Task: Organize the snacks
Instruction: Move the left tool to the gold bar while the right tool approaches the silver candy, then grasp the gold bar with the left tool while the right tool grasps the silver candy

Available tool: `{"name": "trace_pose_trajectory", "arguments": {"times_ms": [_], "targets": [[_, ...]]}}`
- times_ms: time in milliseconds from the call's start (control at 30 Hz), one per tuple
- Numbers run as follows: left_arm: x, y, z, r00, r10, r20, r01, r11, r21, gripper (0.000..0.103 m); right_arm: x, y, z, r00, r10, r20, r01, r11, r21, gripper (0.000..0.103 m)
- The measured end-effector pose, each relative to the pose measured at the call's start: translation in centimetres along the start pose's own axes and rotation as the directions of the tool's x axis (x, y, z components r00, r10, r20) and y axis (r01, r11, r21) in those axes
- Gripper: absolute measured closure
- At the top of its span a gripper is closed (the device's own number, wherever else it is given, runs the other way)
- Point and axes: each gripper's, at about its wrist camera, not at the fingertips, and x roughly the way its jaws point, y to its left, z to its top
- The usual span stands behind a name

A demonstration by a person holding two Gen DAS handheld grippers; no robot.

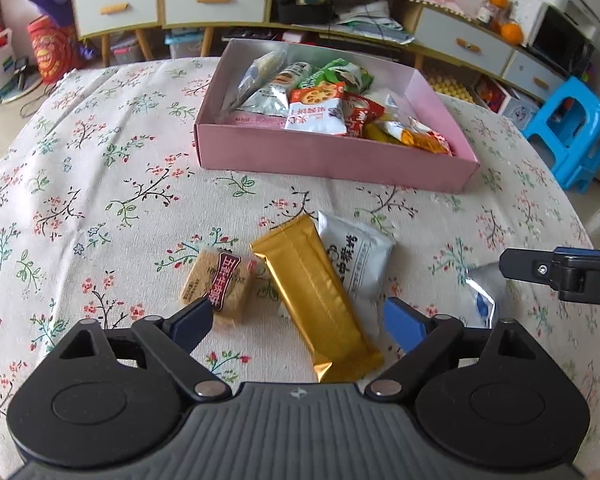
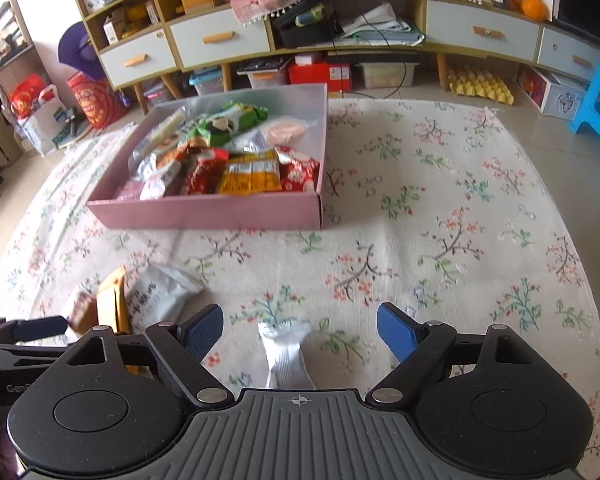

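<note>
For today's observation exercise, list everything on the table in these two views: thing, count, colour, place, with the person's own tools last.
Box: one, pink, far side of table, holding many mixed snack packets.
Gold bar: one, gold wrapper, between the left gripper's fingers.
Beige candy: one, beige with red label, left of the gold bar.
White packet: one, white, right of the gold bar.
Silver packet: one, silver, between the right gripper's fingers.
Tablecloth: one, cream floral.
Left gripper: open.
Right gripper: open.

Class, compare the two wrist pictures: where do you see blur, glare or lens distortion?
Left wrist view: fisheye bends the cabinet line; glare on the gold packet; snacks sharp. Right wrist view: the pink box and the left-edge packets look smeared by motion; the silver packet between the open tongs is soft.
</note>
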Motion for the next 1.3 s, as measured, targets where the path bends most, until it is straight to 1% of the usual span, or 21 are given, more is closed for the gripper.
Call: {"name": "trace_pose_trajectory", "arguments": {"times_ms": [133, 200, 333, 433, 533, 567, 600, 667, 700, 733, 800, 833, 867, 1000, 1067, 1133, 1167, 1200, 1233, 1267, 1300], "targets": [[-0.4, 0.3, -0.6, 1.0, -0.004, 0.018, 0.003, 0.999, 0.043, 0.027, 0.5, -0.1, -1.0, 1.0, -0.014, -0.023, 0.013, 0.999, -0.033, 0.017], [-0.6, 0.5, -0.9, 1.0, -0.007, 0.02, 0.006, 0.999, 0.047, 0.038, 0.8, -0.2, -1.6, 0.999, -0.021, -0.035, 0.019, 0.999, -0.048, 0.017], [-0.9, 0.7, -1.3, 0.999, -0.038, 0.031, 0.037, 0.999, 0.032, 0.046, 1.2, -0.4, -2.4, 0.998, -0.022, -0.051, 0.019, 0.998, -0.057, 0.017], [-0.8, -0.1, -1.6, 0.997, -0.064, 0.046, 0.061, 0.996, 0.067, 0.051, 1.3, -0.5, -2.9, 0.999, -0.003, -0.052, -0.001, 0.998, -0.065, 0.017], [-0.4, -0.8, -1.8, 0.996, -0.082, 0.026, 0.079, 0.993, 0.083, 0.058, 1.5, -0.2, -3.2, 0.999, 0.008, -0.042, -0.011, 0.996, -0.088, 0.017], [-0.3, -1.0, -1.9, 0.996, -0.088, 0.014, 0.086, 0.992, 0.089, 0.062, 1.6, -0.1, -3.3, 0.999, 0.011, -0.041, -0.014, 0.996, -0.09, 0.017], [-0.1, -1.2, -2.0, 0.995, -0.096, -0.004, 0.096, 0.991, 0.094, 0.07, 1.6, 0.0, -3.4, 0.999, 0.014, -0.039, -0.017, 0.996, -0.092, 0.017], [0.0, -1.5, -2.2, 0.996, -0.089, -0.016, 0.09, 0.99, 0.106, 0.073, 1.7, 0.3, -3.5, 0.999, 0.016, -0.034, -0.019, 0.995, -0.099, 0.017], [0.0, -1.5, -2.3, 0.996, -0.088, -0.018, 0.089, 0.989, 0.118, 0.077, 1.7, 0.4, -3.6, 0.999, 0.015, -0.03, -0.018, 0.994, -0.106, 0.017], [-0.2, -1.4, -2.4, 0.996, -0.091, -0.022, 0.093, 0.987, 0.128, 0.079, 1.7, 0.6, -3.7, 1.0, 0.015, -0.025, -0.018, 0.993, -0.114, 0.017], [-0.4, -1.0, -2.5, 0.994, -0.107, -0.034, 0.11, 0.985, 0.13, 0.089, 1.7, 0.9, -4.0, 1.0, 0.019, -0.011, -0.02, 0.99, -0.142, 0.017], [-0.5, -0.6, -2.7, 0.993, -0.114, -0.042, 0.119, 0.985, 0.129, 0.091, 1.7, 1.1, -4.1, 1.0, 0.019, -0.003, -0.019, 0.987, -0.158, 0.017], [-0.7, -0.2, -2.9, 0.991, -0.123, -0.049, 0.128, 0.983, 0.13, 0.095, 1.7, 1.3, -4.3, 1.0, 0.019, 0.006, -0.017, 0.984, -0.175, 0.017], [-1.4, 1.6, -3.8, 0.989, -0.138, -0.061, 0.146, 0.978, 0.15, 0.098, 2.0, 1.8, -5.2, 0.999, 0.033, 0.028, -0.026, 0.974, -0.224, 0.017], [-1.9, 2.5, -4.2, 0.988, -0.139, -0.062, 0.147, 0.977, 0.155, 0.098, 2.2, 1.9, -5.7, 0.999, 0.039, 0.032, -0.03, 0.971, -0.237, 0.017], [-2.3, 3.4, -4.4, 0.988, -0.144, -0.053, 0.15, 0.979, 0.139, 0.096, 2.2, 1.9, -6.0, 0.997, 0.05, 0.055, -0.035, 0.969, -0.244, 0.017], [-2.3, 3.6, -4.4, 0.988, -0.148, -0.043, 0.153, 0.981, 0.121, 0.092, 2.1, 1.9, -6.0, 0.997, 0.054, 0.059, -0.038, 0.969, -0.246, 0.017], [-2.4, 3.7, -4.3, 0.988, -0.15, -0.032, 0.153, 0.983, 0.106, 0.082, 2.1, 1.9, -6.0, 0.997, 0.057, 0.059, -0.041, 0.969, -0.245, 0.017], [-2.4, 3.6, -4.1, 0.988, -0.153, -0.024, 0.154, 0.983, 0.096, 0.076, 2.1, 1.8, -6.0, 0.996, 0.061, 0.059, -0.045, 0.969, -0.243, 0.017], [-2.5, 3.4, -4.0, 0.987, -0.158, -0.011, 0.158, 0.983, 0.091, 0.065, 2.2, 1.7, -6.0, 0.996, 0.062, 0.06, -0.046, 0.97, -0.24, 0.017], [-2.5, 3.1, -3.9, 0.987, -0.163, 0.004, 0.162, 0.983, 0.09, 0.058, 2.2, 1.7, -6.0, 0.996, 0.06, 0.063, -0.043, 0.971, -0.237, 0.017]]}}
